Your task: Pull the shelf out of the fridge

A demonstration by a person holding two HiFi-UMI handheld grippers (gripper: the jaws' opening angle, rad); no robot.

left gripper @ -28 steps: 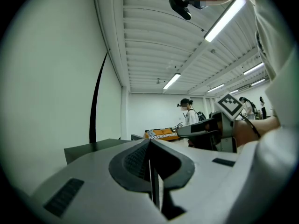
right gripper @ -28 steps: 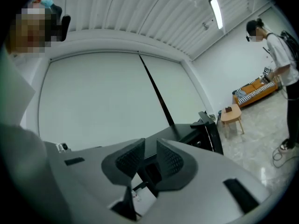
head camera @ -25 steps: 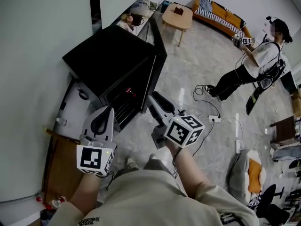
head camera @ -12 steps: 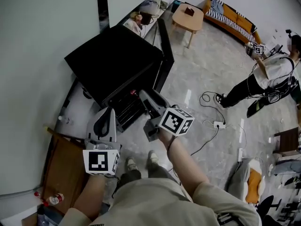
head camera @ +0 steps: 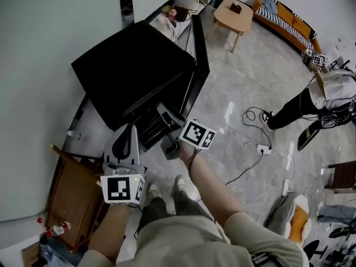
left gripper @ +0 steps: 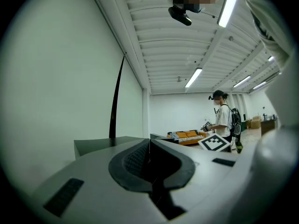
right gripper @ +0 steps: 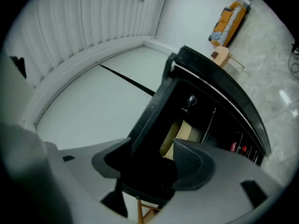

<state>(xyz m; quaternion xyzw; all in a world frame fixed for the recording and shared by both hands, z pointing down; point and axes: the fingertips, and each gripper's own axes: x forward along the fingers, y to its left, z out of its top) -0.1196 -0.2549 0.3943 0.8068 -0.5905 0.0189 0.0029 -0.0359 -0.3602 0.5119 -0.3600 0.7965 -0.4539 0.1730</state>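
A small black fridge (head camera: pixel 133 71) stands on the floor by the wall, its door (head camera: pixel 196 49) swung open. Dark wire shelves (head camera: pixel 146 125) show in its open front. My right gripper (head camera: pixel 166 119) reaches into that opening at shelf height; its jaws are opening and stand wide apart with nothing pressed between them. In the right gripper view (right gripper: pixel 152 158) the fridge's inside (right gripper: pixel 210 111) lies just ahead, with a wire shelf edge (right gripper: pixel 211 121) and red items (right gripper: pixel 236 148). My left gripper (head camera: pixel 127 129) hangs in front of the fridge's lower left, shut and empty (left gripper: pixel 149 149).
A person (head camera: pixel 325 96) with grippers stands at the right. Cables and a power strip (head camera: pixel 261 148) lie on the marble floor. A wooden cabinet (head camera: pixel 72 196) stands at my left, a bottle (head camera: pixel 55 227) beside it. A low table (head camera: pixel 236 13) and an orange sofa (head camera: pixel 289 18) are far back.
My right gripper has moved left and forward from the open floor into the fridge's front. The left gripper has stayed near the same spot. The view has shifted slightly.
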